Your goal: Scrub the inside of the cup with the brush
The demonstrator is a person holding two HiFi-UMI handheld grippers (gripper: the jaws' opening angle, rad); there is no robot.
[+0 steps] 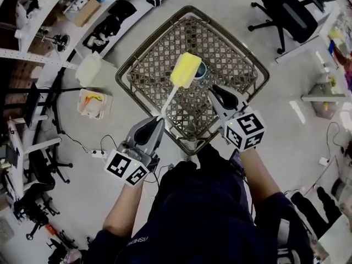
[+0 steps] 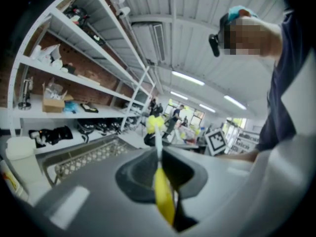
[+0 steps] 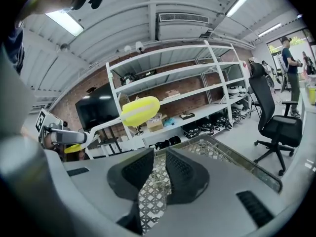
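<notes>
I count two grippers, one brush and one cup. My left gripper (image 1: 159, 120) is clenched on the white handle of the single brush (image 1: 185, 70), whose yellow head hangs over the one wire-mesh basket (image 1: 231, 59). The lone teal cup (image 1: 202, 70) sits on that mesh, partly hidden behind the brush head. My right gripper (image 1: 214, 90) grasps nothing, its jaws a narrow slit apart.

Spongy yellow brush (image 1: 185, 70) — metal lattice table (image 1: 220, 43)
</notes>
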